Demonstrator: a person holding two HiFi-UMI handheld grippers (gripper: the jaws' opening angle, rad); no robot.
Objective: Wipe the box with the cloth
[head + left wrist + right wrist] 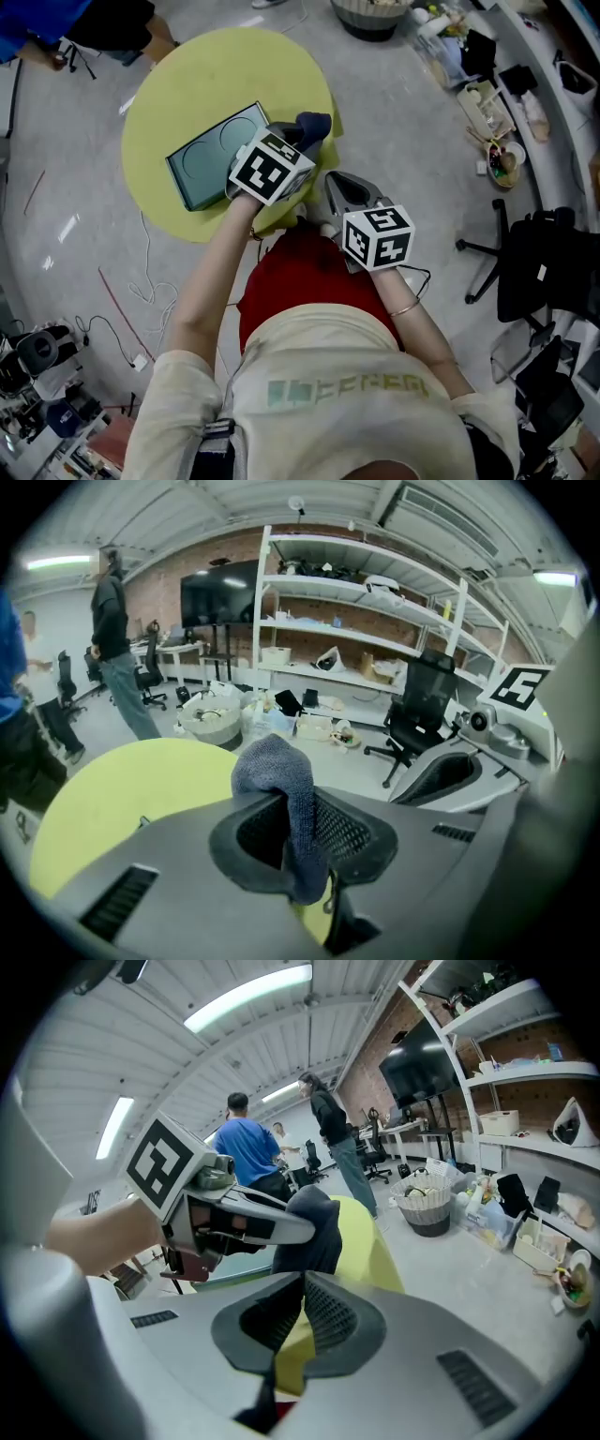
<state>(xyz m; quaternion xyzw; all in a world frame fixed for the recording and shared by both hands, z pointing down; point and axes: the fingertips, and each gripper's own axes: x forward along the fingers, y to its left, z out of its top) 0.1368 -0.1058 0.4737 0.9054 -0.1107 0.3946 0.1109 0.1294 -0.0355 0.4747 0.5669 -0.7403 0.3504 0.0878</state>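
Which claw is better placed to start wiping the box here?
Left, most likely. The left claw is shut on the cloth and sits at the box's edge on the yellow table. The right claw is shut, holds nothing, and sits farther from the box.

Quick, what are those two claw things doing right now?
Left gripper: shut on the dark blue-grey terry cloth.
Right gripper: shut, empty.

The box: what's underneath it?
The box lies flat on the round yellow table. Its near corner is covered by the left gripper, so nothing shows beneath there.
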